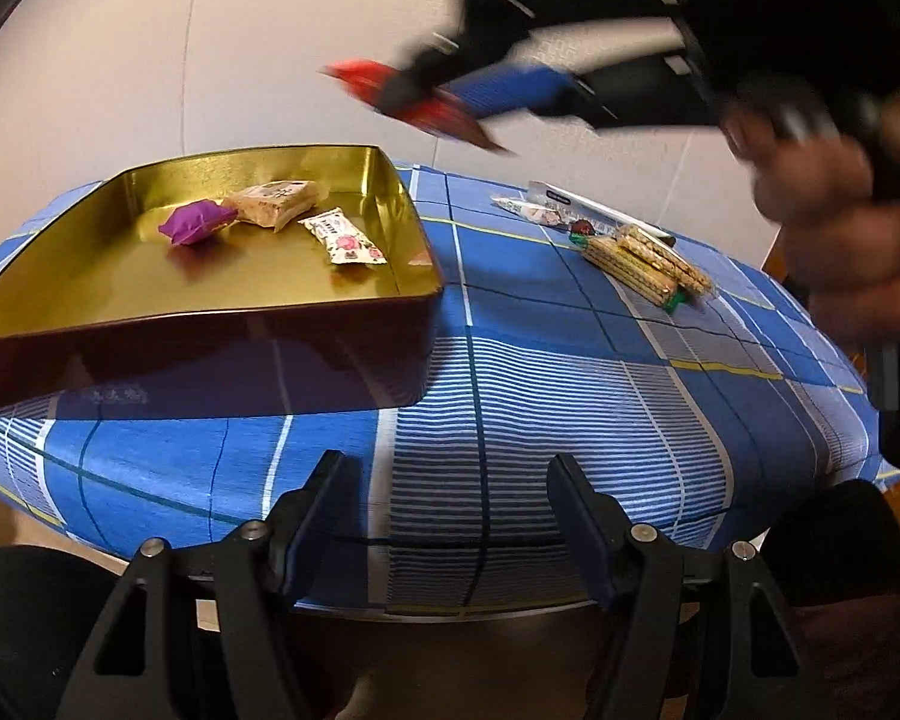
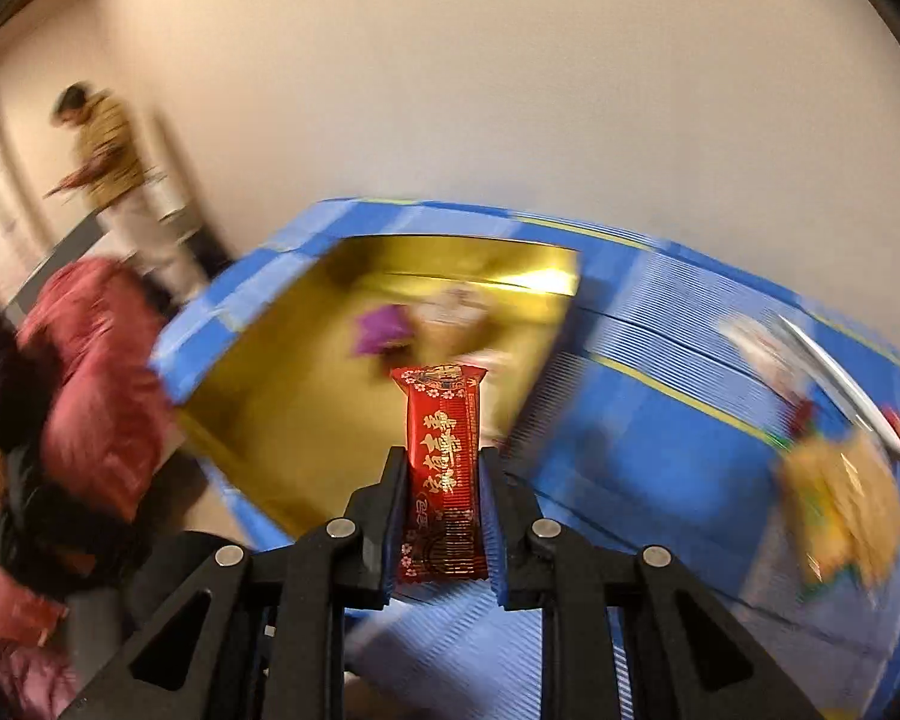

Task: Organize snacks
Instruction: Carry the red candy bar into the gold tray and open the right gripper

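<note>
My right gripper [image 2: 443,456] is shut on a red snack packet [image 2: 444,468] with gold lettering, gripped by its long sides. In the left wrist view that right gripper [image 1: 402,84] hangs blurred in the air above the table with the red packet [image 1: 426,105], to the right of the gold tin tray [image 1: 210,306]. The tray holds a purple sweet [image 1: 195,222], a beige packet [image 1: 276,201] and a white flowered packet [image 1: 345,240]. My left gripper [image 1: 444,468] stands open and holds nothing, low over the near edge of the table.
On the blue checked cloth [image 1: 540,360], right of the tray, lie two clear packs of golden biscuits [image 1: 648,261], a white packet [image 1: 540,213] and a long white box [image 1: 600,213]. A hand [image 1: 840,210] fills the right side. People [image 2: 90,372] stand at the left in the right wrist view.
</note>
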`<state>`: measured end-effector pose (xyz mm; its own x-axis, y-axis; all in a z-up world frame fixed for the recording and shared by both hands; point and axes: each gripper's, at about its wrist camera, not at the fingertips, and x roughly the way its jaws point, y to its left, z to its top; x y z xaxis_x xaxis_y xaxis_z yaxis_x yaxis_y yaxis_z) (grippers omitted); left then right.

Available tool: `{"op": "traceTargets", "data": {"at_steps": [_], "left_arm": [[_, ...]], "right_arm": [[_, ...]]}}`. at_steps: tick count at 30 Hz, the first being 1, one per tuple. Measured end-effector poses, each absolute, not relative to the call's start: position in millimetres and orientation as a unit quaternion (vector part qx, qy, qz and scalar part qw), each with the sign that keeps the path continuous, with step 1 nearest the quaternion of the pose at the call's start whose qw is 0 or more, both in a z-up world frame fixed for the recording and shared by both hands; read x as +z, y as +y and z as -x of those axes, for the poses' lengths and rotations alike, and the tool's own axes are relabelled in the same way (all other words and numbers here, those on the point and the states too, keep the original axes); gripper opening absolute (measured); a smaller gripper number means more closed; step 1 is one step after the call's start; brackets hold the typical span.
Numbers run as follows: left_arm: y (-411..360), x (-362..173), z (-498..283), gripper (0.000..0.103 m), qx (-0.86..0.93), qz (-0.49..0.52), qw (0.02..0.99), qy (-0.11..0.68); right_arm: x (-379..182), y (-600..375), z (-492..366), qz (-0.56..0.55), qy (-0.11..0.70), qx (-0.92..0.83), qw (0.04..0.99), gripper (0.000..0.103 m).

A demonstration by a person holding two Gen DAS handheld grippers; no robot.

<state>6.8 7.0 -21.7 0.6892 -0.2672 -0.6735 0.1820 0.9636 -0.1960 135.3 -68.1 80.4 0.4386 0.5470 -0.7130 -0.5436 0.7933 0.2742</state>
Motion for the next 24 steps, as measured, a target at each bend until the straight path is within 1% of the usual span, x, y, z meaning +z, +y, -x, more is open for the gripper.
{"op": "traceTargets", "data": {"at_steps": [3, 7, 11, 17, 20, 24], "left_arm": [[9, -21, -8, 0.069, -0.119, 0.064, 0.918, 0.374], [10, -21, -9, 0.069, -0.118, 0.067, 0.918, 0.373], [11, -21, -8, 0.069, -0.119, 0.070, 0.918, 0.372], [9, -22, -8, 0.069, -0.116, 0.067, 0.919, 0.372], [9, -22, -8, 0.069, -0.115, 0.066, 0.919, 0.372], [8, -23, -9, 0.069, -0.114, 0.063, 0.919, 0.371]], "right_arm": [[88, -37, -135, 0.021, 0.423, 0.354, 0.834, 0.022], [80, -4, -140, 0.050, 0.435, 0.363, 0.822, 0.022], [65, 5, -153, 0.065, 0.449, 0.339, 0.824, 0.022], [51, 5, -160, 0.086, 0.471, 0.318, 0.819, 0.026], [51, 3, -161, 0.098, 0.464, 0.303, 0.827, 0.026], [54, -7, -161, 0.080, 0.461, 0.297, 0.833, 0.026]]}}
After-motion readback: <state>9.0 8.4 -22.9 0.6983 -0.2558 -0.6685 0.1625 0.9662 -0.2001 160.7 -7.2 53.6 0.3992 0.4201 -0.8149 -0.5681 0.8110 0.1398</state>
